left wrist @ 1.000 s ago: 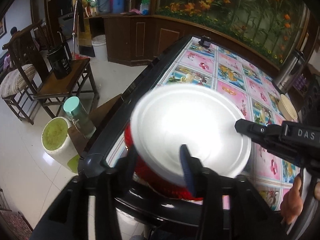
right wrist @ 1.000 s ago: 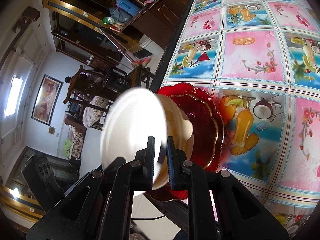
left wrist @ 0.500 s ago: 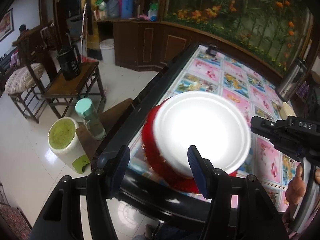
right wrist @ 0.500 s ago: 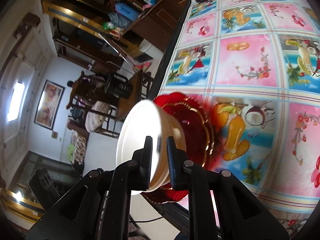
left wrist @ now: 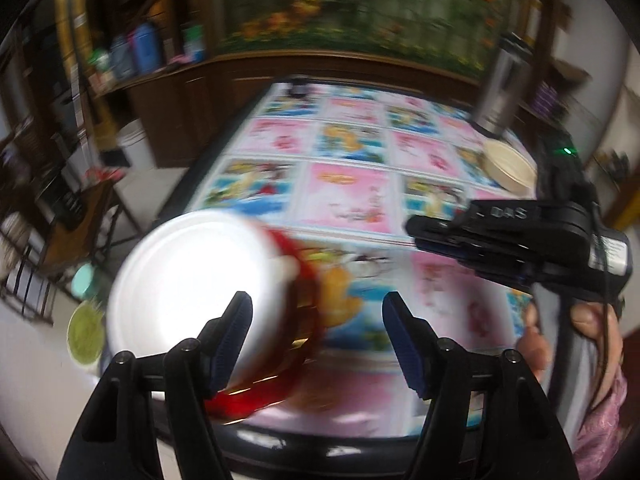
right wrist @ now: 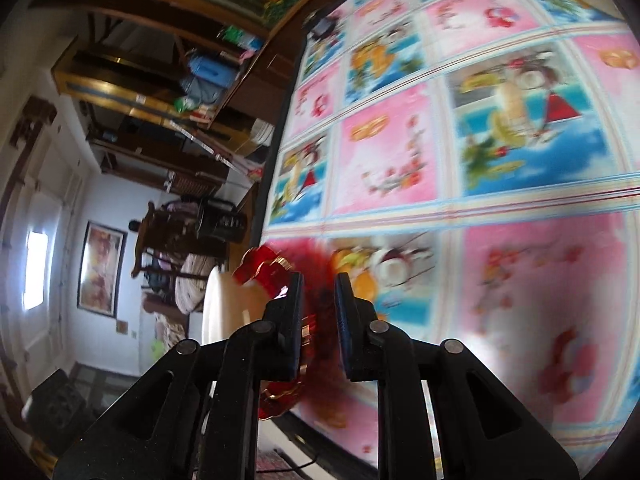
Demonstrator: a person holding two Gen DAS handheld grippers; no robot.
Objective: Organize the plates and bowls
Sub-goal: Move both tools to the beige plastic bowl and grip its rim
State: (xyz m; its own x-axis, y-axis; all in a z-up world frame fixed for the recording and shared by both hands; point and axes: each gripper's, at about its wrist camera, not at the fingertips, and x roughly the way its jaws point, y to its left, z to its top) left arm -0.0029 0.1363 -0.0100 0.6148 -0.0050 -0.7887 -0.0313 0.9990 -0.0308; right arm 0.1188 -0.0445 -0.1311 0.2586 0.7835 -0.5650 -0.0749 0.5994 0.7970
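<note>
A white bowl (left wrist: 188, 280) sits on a stack of red glass plates (left wrist: 298, 312) at the near left corner of the table (left wrist: 348, 196). My left gripper (left wrist: 318, 332) hovers just right of the bowl, its jaws opening, with nothing between them. In the right wrist view the bowl (right wrist: 222, 304) and the red plates (right wrist: 268, 272) lie left of and behind my right gripper (right wrist: 318, 316). Its jaws are opening a little; the bowl's rim is outside the left finger (right wrist: 290, 320). From the left wrist view the right gripper (left wrist: 418, 232) hangs over the table to the right.
A beige bowl (left wrist: 508, 164) and a steel flask (left wrist: 500, 92) stand at the table's far right. A patterned cloth (right wrist: 520, 120) covers the table. Left of the table's edge are a wooden chair (right wrist: 168, 224), a green-topped stool (left wrist: 84, 334) and a bottle (left wrist: 82, 280). A person's hand (left wrist: 592, 320) holds the right gripper.
The right gripper let go of the white bowl's rim and drew back to the right. The left gripper's jaws spread wider and moved right, off the bowl, which stays on the red plates.
</note>
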